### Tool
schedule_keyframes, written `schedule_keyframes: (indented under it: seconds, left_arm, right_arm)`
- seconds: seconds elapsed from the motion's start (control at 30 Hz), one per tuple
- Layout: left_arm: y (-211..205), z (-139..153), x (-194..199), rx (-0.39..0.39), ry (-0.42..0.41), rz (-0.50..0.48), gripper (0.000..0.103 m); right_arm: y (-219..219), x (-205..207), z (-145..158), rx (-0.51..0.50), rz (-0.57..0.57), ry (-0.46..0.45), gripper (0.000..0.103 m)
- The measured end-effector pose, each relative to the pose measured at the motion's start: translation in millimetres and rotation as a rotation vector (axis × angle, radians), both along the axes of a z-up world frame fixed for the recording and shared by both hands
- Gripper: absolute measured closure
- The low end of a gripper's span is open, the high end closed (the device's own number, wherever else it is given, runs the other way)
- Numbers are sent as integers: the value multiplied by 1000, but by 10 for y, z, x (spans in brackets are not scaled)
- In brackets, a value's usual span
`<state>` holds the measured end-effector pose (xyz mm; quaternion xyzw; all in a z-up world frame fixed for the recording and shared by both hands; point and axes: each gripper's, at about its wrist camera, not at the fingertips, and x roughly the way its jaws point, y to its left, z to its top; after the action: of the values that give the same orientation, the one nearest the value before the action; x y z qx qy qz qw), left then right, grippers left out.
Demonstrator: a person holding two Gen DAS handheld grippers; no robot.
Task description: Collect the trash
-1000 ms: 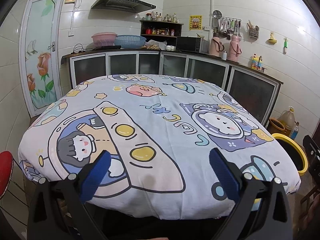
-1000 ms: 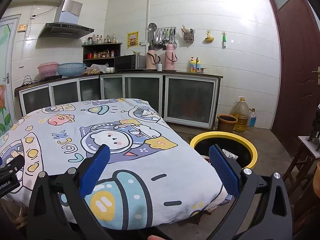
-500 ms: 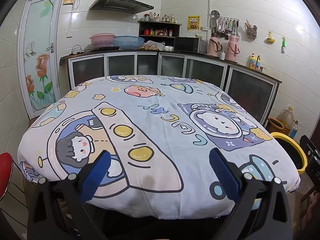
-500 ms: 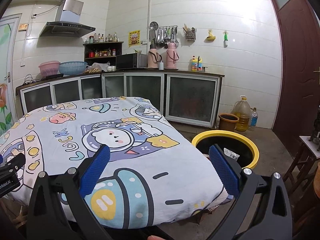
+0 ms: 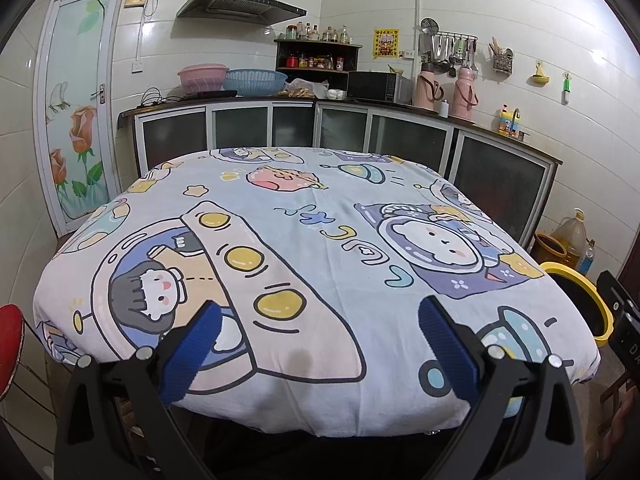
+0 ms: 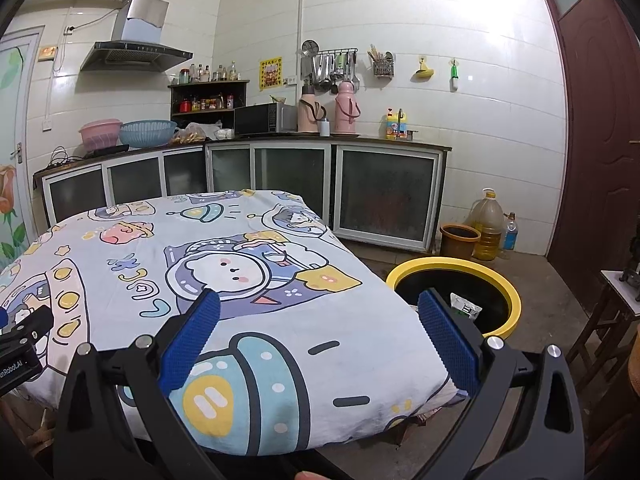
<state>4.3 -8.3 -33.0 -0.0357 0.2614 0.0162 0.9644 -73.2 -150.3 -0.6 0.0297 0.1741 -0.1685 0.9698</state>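
Left gripper (image 5: 318, 330): fingers spread, empty, easing slightly back from the table (image 5: 340, 248).
Right gripper (image 6: 318, 326): fingers spread, empty, barely drifting.
Trash: white packet (image 6: 465, 306) lying inside yellow-rimmed bin (image 6: 508, 286).
Table: showing nothing left; collection likely finishing.

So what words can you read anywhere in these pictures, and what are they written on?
"enRobot.AI", cut off at the picture's edge: on the black left gripper body, seen from the right wrist view.
"D" or "DR", cut off: on the black right gripper body, seen from the left wrist view.
Yellow wall poster: too blurred to read.
White packet in the yellow-rimmed black bin: print too small.
Yellow detergent bottle: label unreadable.
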Motion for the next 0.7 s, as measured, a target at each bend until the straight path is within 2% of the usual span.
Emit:
schedule_keyframes:
  seconds: [0.7]
  left_arm:
    - [4,-24,20,3,-1,-9,8]
  right_arm:
    - [5,8,-36,6,4,10,8]
